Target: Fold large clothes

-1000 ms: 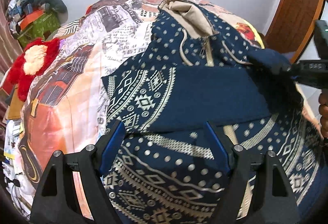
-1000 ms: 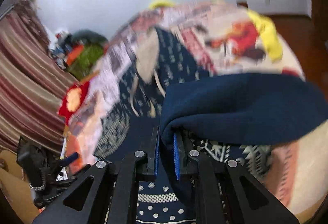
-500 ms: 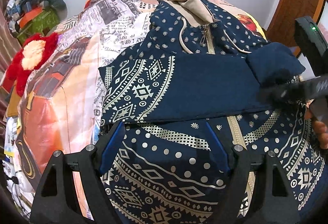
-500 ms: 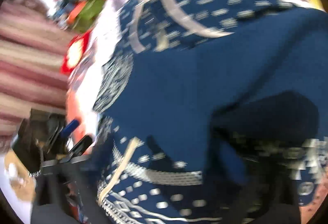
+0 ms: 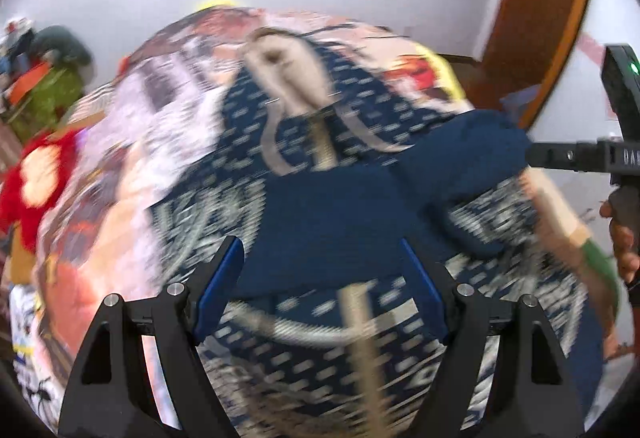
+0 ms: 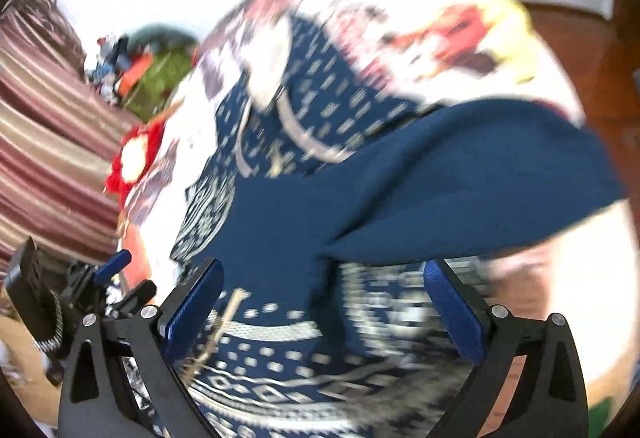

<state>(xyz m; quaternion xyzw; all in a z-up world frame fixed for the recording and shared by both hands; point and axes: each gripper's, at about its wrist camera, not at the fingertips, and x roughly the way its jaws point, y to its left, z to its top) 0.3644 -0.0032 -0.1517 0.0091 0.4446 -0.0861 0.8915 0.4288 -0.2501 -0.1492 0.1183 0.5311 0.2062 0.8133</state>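
A navy hoodie (image 5: pixel 320 222) with a cream pattern lies face up on the bed, its beige-lined hood (image 5: pixel 288 73) at the far end. One plain navy sleeve (image 5: pixel 460 157) is folded across the chest. My left gripper (image 5: pixel 320 290) hangs open above the hoodie's middle with nothing pressed between its pads. My right gripper (image 6: pixel 320 302) stands wide above the folded sleeve (image 6: pixel 480 177); its jaws are closing slightly and grip no cloth. From the left wrist view the right gripper's body (image 5: pixel 576 155) shows at the right edge. Both views are blurred.
A printed bedsheet (image 5: pixel 152 125) covers the bed. A red plush toy (image 5: pixel 36 181) and a pile with a green bag (image 5: pixel 52 93) sit at the left. A wooden door (image 5: pixel 540 17) is at the right, a striped curtain (image 6: pixel 40 157) at the left.
My right gripper has let go of the navy sleeve and opened wide; the sleeve now lies across the hoodie's chest. My left gripper has pulled back and up, staying open.
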